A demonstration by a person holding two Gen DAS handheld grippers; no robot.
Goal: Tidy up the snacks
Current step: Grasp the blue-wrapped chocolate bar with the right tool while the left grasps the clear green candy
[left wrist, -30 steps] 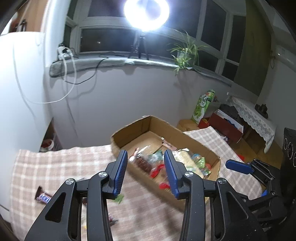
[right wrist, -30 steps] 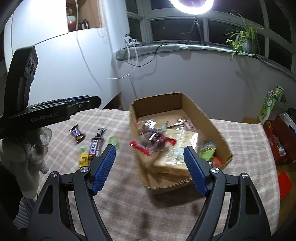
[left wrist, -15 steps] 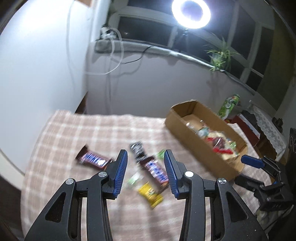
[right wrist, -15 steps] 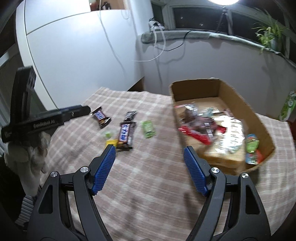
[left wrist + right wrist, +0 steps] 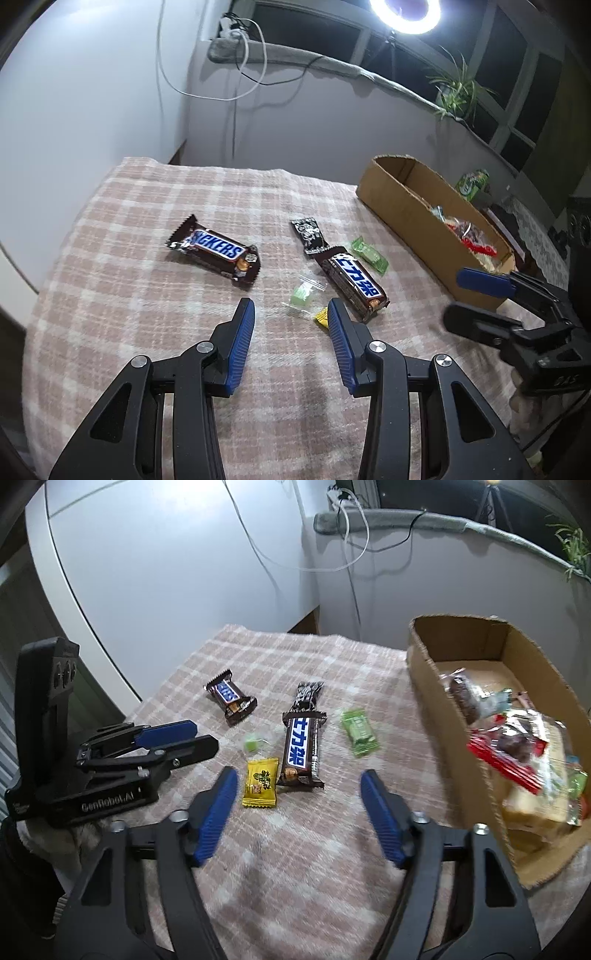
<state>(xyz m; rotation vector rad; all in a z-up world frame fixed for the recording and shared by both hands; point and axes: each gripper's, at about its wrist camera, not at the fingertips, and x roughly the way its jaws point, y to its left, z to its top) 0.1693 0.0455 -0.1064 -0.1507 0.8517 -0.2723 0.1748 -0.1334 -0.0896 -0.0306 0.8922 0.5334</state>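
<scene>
Loose snacks lie on the plaid cloth: a Snickers bar (image 5: 214, 254) (image 5: 231, 697), a second Snickers bar with Chinese print (image 5: 354, 281) (image 5: 301, 749), a black packet (image 5: 310, 231), a green packet (image 5: 369, 254) (image 5: 359, 732), a small clear-wrapped green candy (image 5: 303, 291) (image 5: 253, 743) and a yellow candy (image 5: 261, 783). My left gripper (image 5: 291, 314) is open and empty, just short of the small green candy. My right gripper (image 5: 298, 779) is open and empty, with the yellow candy and the Chinese-print bar's near end between its fingers.
A cardboard box (image 5: 406, 206) (image 5: 439, 686) holding several snacks stands at the cloth's right side. A white wall and cabinet (image 5: 166, 572) lie to the left. A windowsill with cables and a plant (image 5: 458, 88) runs behind.
Both grippers have swung left, away from the box, and lowered toward the loose snacks on the cloth. Both stay open and empty.
</scene>
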